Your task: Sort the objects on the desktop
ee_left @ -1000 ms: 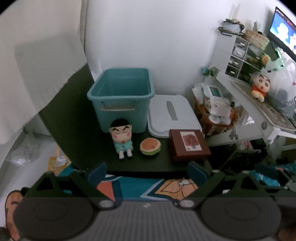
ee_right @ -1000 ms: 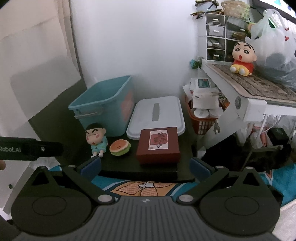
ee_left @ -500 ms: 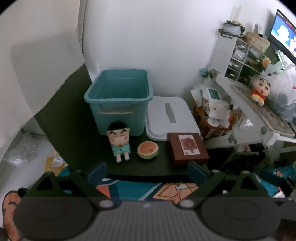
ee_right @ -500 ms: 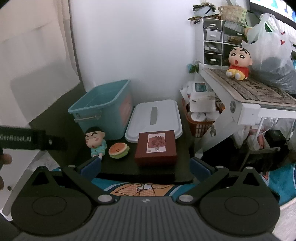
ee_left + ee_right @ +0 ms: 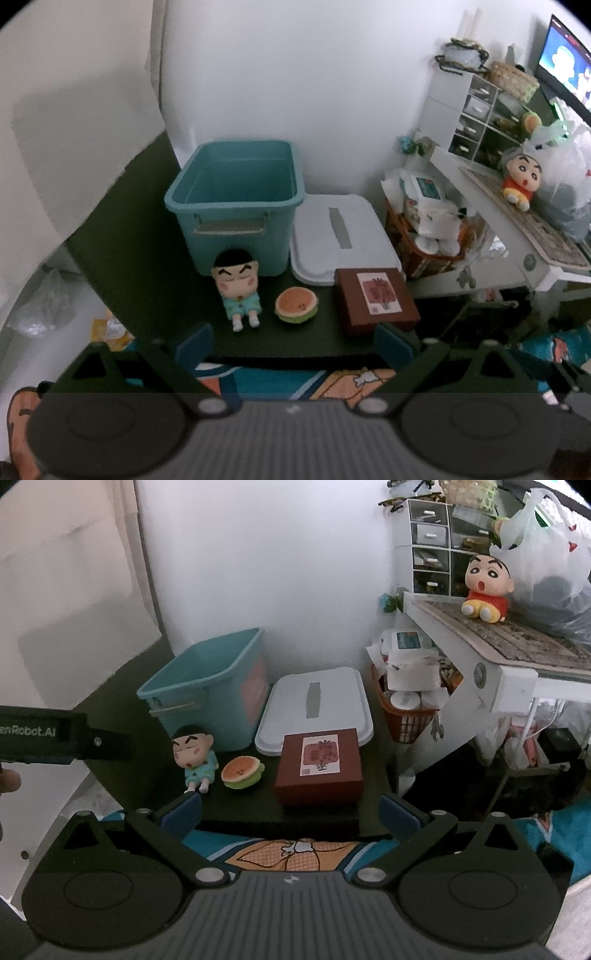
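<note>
On the dark tabletop (image 5: 155,280), from left to right: teal bin (image 5: 236,199) far, doll (image 5: 238,286), half-melon toy (image 5: 296,304), white lid (image 5: 340,236), brown box (image 5: 376,301). The left gripper (image 5: 293,341) and right gripper (image 5: 290,810) hover near, both with fingers apart, holding nothing.

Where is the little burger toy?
In both views the burger toy sits on the dark table, between the boy figurine on its left and the brown box on its right.

I see a smooth plastic teal bin (image 5: 236,206), a matt white plastic lid (image 5: 341,236), and a matt brown cardboard-looking box (image 5: 319,766) with a paper label.
</note>
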